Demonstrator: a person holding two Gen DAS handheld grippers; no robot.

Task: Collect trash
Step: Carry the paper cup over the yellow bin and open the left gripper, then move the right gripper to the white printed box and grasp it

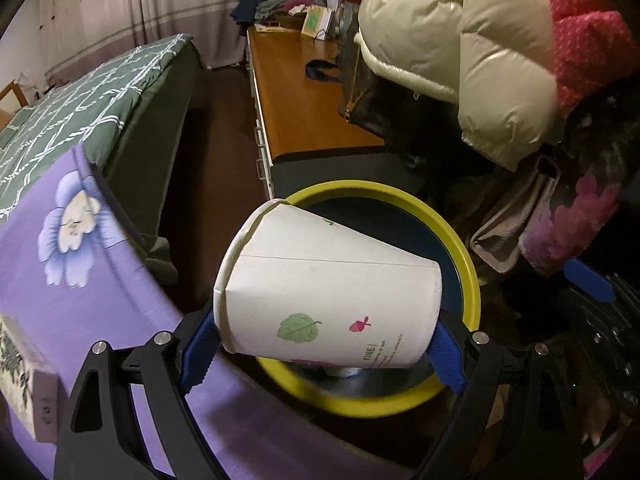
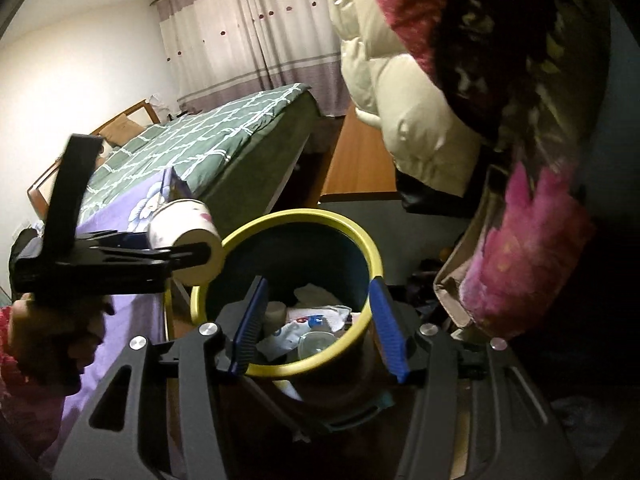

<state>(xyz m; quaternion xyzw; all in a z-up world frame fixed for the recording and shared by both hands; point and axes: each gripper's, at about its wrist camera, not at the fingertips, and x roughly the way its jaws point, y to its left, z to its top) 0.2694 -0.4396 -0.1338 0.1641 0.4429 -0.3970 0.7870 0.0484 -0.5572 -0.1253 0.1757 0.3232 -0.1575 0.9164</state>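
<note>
The left gripper (image 1: 326, 346) clamps the white paper cup with leaf print (image 1: 328, 288) sideways by rim and base, directly over the yellow-rimmed dark round bin (image 2: 362, 240), ready to drop. The right gripper (image 2: 318, 328) hangs open and empty, its 2 jaws straddling the bin's rim.

Both wrist views look down, sharing the bin (image 1: 468, 256) (image 2: 360, 236).

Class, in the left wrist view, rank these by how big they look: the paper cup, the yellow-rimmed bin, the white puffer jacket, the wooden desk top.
1. White puffer jacket
2. Paper cup, though it looks large partly because it is close to the camera
3. Yellow-rimmed bin and wooden desk top: too alike to rank, both partly hidden.
</note>
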